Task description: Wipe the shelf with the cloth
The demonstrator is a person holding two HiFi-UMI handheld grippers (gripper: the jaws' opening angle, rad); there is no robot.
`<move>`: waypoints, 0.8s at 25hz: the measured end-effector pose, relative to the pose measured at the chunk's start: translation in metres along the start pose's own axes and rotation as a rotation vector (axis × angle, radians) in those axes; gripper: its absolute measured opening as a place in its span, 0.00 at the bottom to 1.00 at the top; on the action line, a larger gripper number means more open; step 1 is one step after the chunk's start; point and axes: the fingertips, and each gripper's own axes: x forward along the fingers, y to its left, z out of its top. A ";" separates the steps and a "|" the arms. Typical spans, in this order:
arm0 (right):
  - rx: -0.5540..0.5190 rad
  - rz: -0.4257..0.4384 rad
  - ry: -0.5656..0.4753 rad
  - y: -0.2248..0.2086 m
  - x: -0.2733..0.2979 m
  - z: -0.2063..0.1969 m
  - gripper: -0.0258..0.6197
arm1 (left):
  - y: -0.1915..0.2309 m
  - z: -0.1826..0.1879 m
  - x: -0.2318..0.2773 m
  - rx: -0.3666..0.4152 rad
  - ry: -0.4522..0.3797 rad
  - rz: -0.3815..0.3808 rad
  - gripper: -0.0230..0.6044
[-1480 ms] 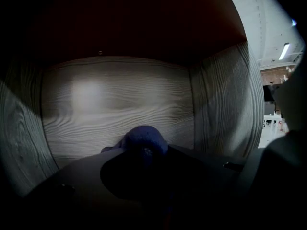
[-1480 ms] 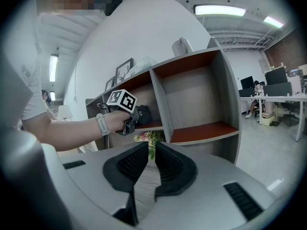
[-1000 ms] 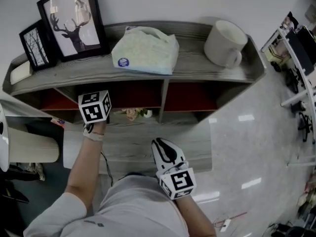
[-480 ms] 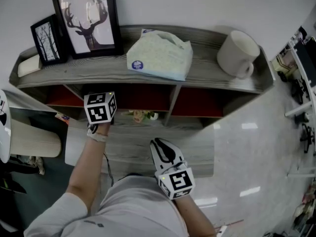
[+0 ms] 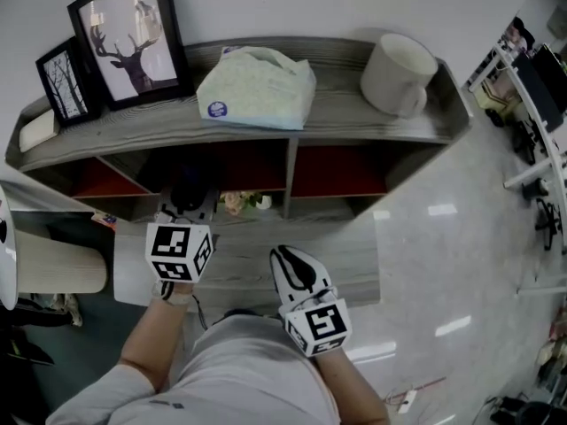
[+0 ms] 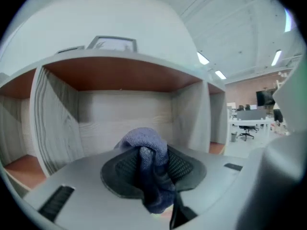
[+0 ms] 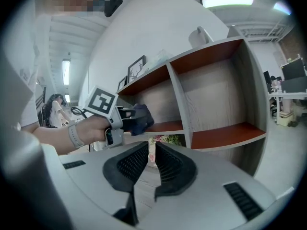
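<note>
Before the shelf's (image 5: 354,113) middle compartment, the left hand-held gripper (image 6: 146,152) is clamped on a bunched, blue-violet terry cloth (image 6: 144,140), the right hand-held gripper (image 7: 151,150) stands a slit apart and empty, and the tissue pack's (image 5: 257,87) round blue label (image 5: 215,109) is unreadable.

We see the cloth (image 6: 142,145), a blue-violet terry rag, bunched into a wad and pinched between the jaws of the left gripper (image 6: 152,169), with a tail drooping at lower centre of the left gripper view. It faces an open compartment of the shelf (image 5: 350,113); we cannot tell if they touch. The shelf is grey wood grain with reddish-brown inner faces and spans the upper half of the head view.
</note>
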 end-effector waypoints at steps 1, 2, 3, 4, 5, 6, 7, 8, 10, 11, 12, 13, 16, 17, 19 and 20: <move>0.006 -0.011 0.001 -0.003 -0.004 -0.001 0.12 | -0.013 -0.001 -0.005 0.016 -0.003 -0.027 0.24; 0.010 -0.020 0.003 -0.006 -0.008 -0.003 0.12 | -0.027 -0.001 -0.010 0.035 -0.009 -0.059 0.24; 0.014 -0.029 0.003 -0.009 -0.011 -0.005 0.12 | -0.042 -0.001 -0.014 0.054 -0.020 -0.094 0.24; 0.017 -0.039 -0.001 -0.012 -0.015 -0.005 0.12 | -0.058 -0.001 -0.020 0.073 -0.035 -0.133 0.24; 0.021 -0.050 -0.007 -0.014 -0.019 -0.005 0.12 | -0.074 0.000 -0.025 0.091 -0.056 -0.174 0.24; 0.024 -0.063 -0.012 -0.017 -0.022 -0.004 0.12 | -0.090 0.000 -0.030 0.106 -0.077 -0.213 0.24; 0.025 -0.076 -0.017 -0.019 -0.026 -0.004 0.12 | -0.105 0.000 -0.036 0.114 -0.092 -0.251 0.24; 0.024 -0.090 -0.021 -0.022 -0.030 -0.004 0.12 | -0.119 -0.002 -0.041 0.115 -0.100 -0.288 0.24; 0.018 -0.116 -0.030 -0.027 -0.038 -0.005 0.12 | -0.142 -0.007 -0.051 0.091 -0.105 -0.356 0.24; 0.019 -0.128 -0.032 -0.029 -0.042 -0.005 0.12 | -0.151 -0.010 -0.055 0.073 -0.105 -0.386 0.24; 0.021 -0.141 -0.033 -0.031 -0.047 -0.005 0.12 | -0.158 -0.013 -0.059 0.055 -0.104 -0.412 0.24; 0.023 -0.155 -0.034 -0.034 -0.052 -0.006 0.12 | -0.164 -0.016 -0.063 0.036 -0.102 -0.436 0.24; 0.030 -0.205 -0.037 -0.043 -0.066 -0.008 0.12 | -0.180 -0.026 -0.071 -0.008 -0.094 -0.506 0.24; 0.039 -0.221 -0.036 -0.046 -0.070 -0.009 0.12 | -0.184 -0.030 -0.074 -0.015 -0.090 -0.528 0.24; 0.057 -0.248 -0.039 -0.051 -0.078 -0.010 0.12 | -0.191 -0.038 -0.079 -0.023 -0.074 -0.564 0.24; 0.061 -0.258 -0.042 -0.053 -0.081 -0.011 0.12 | -0.194 -0.043 -0.081 -0.025 -0.063 -0.580 0.24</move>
